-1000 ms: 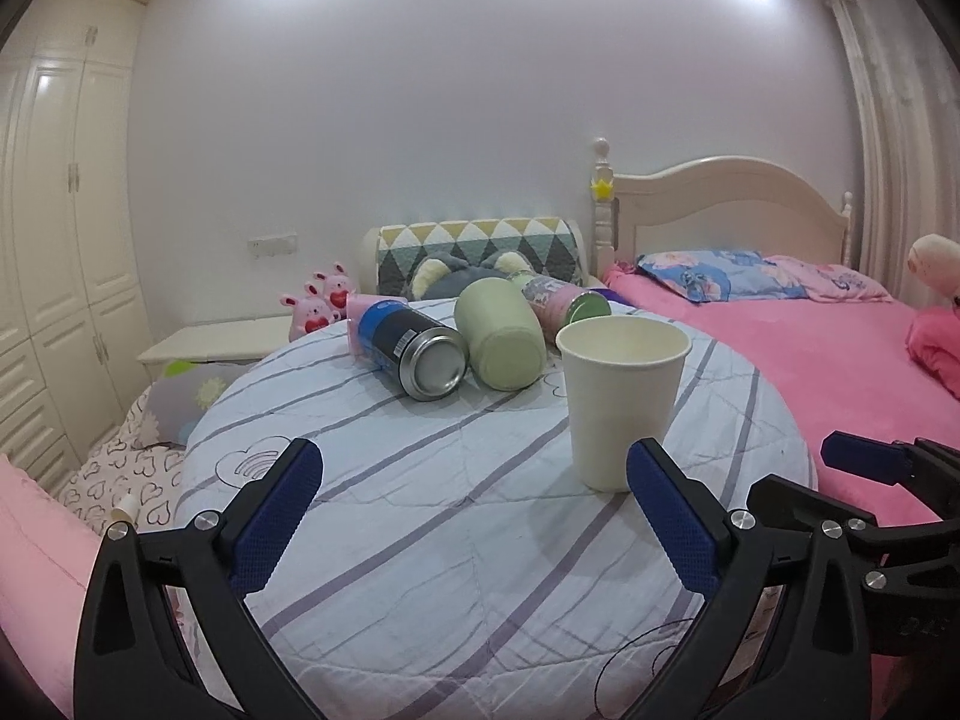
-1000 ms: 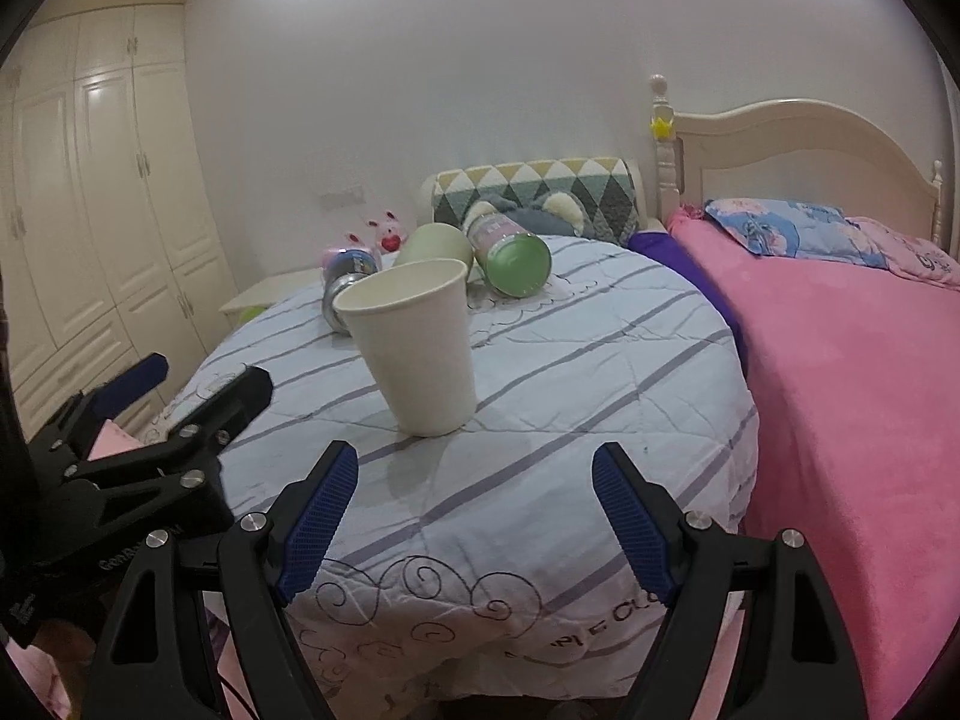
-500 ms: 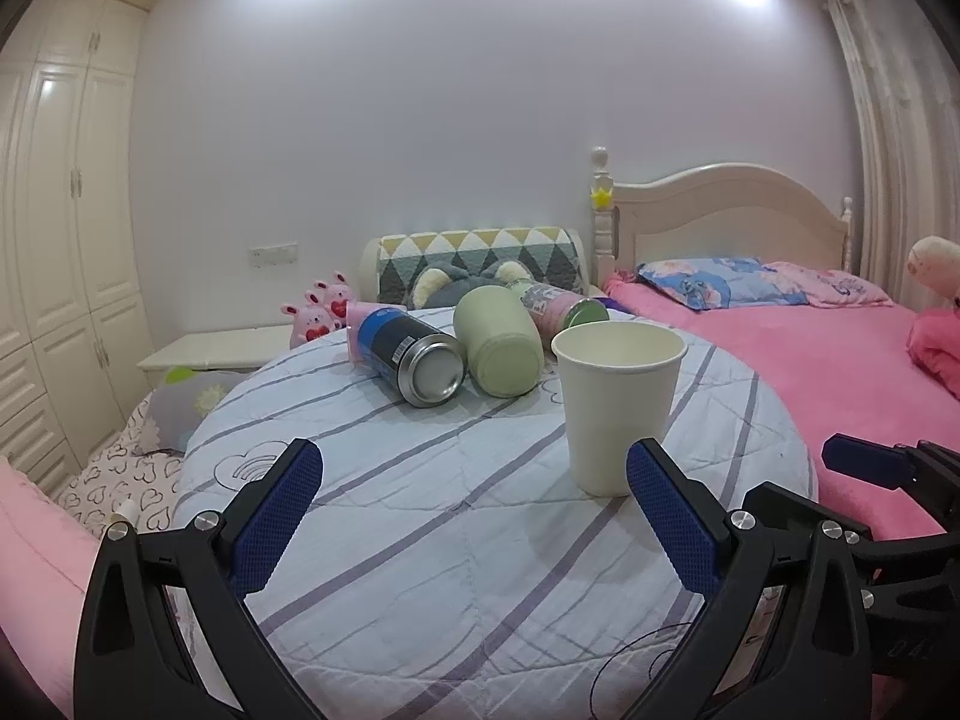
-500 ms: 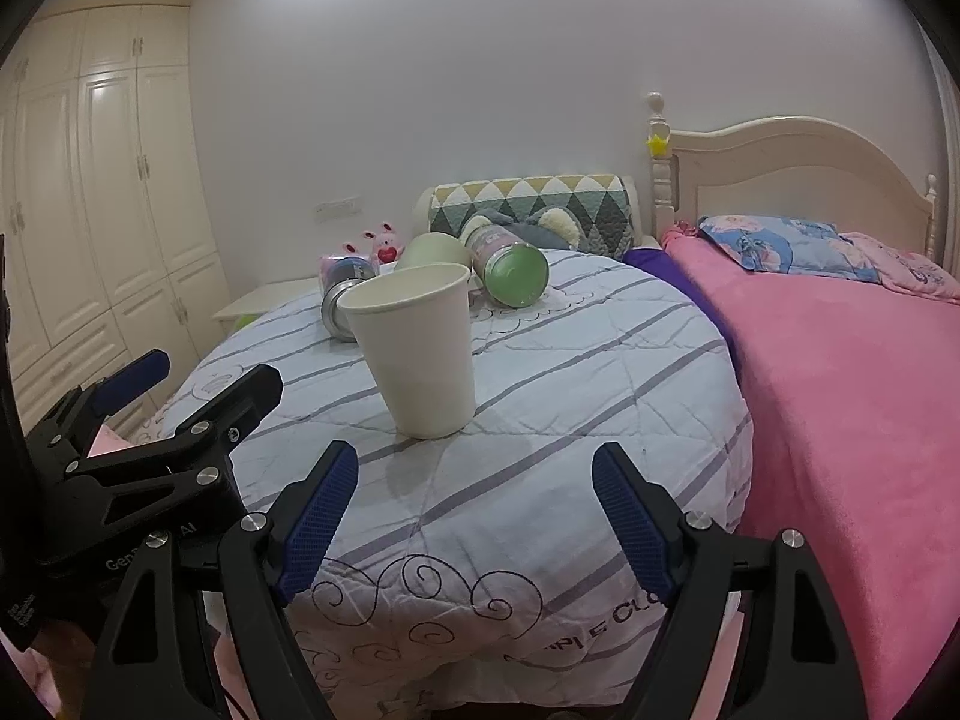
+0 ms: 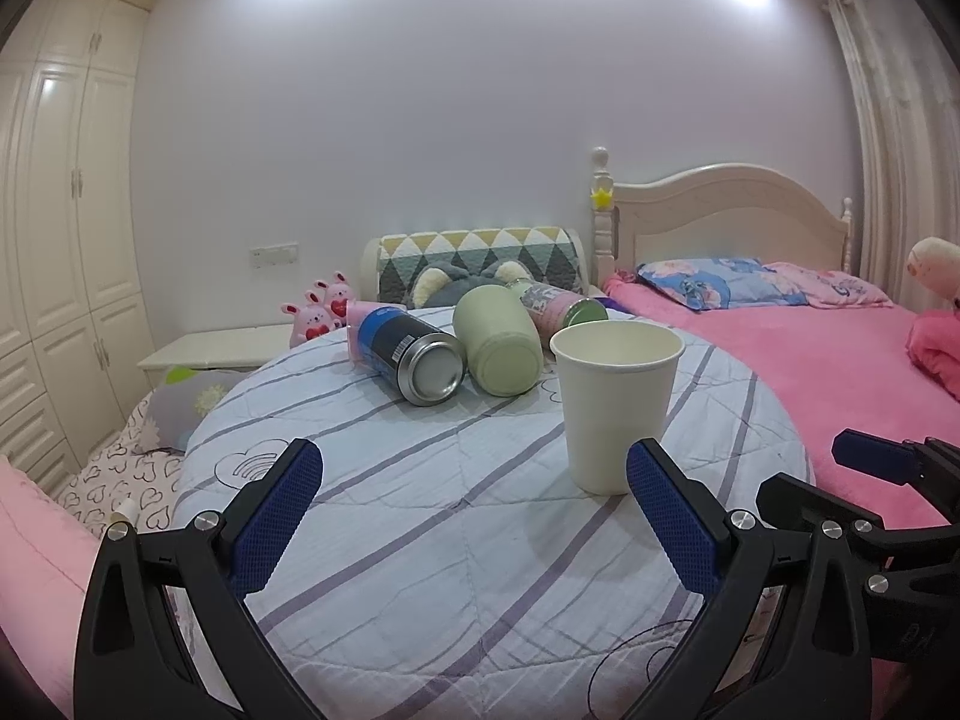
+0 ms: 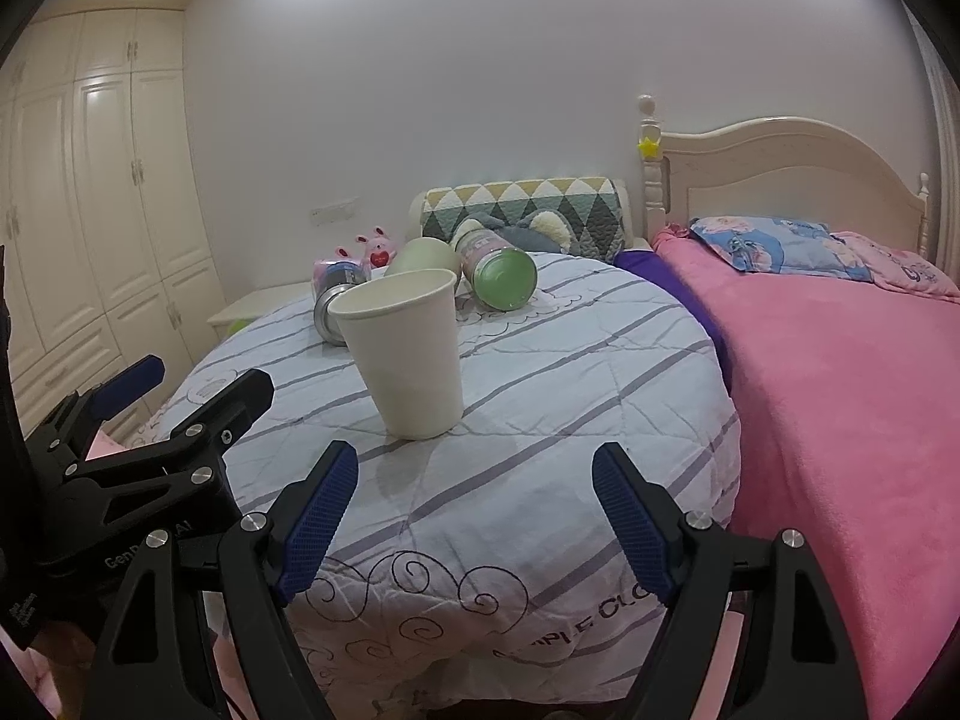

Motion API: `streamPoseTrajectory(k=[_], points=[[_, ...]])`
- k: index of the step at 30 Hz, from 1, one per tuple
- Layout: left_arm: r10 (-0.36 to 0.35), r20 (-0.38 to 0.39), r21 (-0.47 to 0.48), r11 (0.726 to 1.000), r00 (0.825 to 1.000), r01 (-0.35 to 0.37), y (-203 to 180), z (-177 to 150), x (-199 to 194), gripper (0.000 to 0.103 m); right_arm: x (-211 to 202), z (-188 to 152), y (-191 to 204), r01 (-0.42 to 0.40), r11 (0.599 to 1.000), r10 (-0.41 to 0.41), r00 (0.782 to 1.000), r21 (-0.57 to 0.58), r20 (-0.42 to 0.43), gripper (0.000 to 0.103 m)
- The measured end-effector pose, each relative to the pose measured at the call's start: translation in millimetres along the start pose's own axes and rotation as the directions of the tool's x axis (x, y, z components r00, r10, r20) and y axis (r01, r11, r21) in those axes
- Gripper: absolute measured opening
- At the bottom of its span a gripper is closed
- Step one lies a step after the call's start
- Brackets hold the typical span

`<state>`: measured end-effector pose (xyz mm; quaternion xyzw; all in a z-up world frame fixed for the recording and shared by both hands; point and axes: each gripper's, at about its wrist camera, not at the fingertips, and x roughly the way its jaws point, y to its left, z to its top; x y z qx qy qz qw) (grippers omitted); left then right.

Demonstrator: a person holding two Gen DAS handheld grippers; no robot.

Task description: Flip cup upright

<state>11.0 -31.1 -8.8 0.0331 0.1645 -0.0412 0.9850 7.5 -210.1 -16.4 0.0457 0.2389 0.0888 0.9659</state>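
Note:
A white paper cup (image 5: 615,402) stands upright, mouth up, on the round table with the striped cloth (image 5: 420,540); it also shows in the right wrist view (image 6: 408,354). My left gripper (image 5: 471,510) is open and empty, the cup just beyond its right fingertip. My right gripper (image 6: 474,516) is open and empty, a short way in front of the cup, not touching it. Each gripper shows at the edge of the other's view.
Behind the cup lie a blue can (image 5: 411,354), a pale green bottle (image 5: 498,342) and a pink-labelled can with a green end (image 6: 498,270), all on their sides. A pink bed (image 6: 840,390) is to the right. White wardrobes (image 5: 54,252) stand left.
Both grippers have drawn back slightly and lowered, so the cup sits a little higher in both views. The cup has stayed upright and still.

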Motion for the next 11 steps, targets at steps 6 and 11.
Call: streamPoseTrajectory(k=[6, 11], points=[[0.008, 0.001, -0.003, 1.000, 1.000, -0.008, 1.4, -0.2, -1.0, 0.103, 0.5, 0.3, 1.5, 0.004, 1.000, -0.004, 1.000, -0.009, -0.007, 0.082], [0.012, 0.012, -0.014, 1.000, 1.000, -0.012, 3.3, -0.4, -3.0, 0.103, 2.7, 0.1, 0.2, 0.008, 1.000, -0.008, 1.000, 0.000, -0.018, 0.082]])
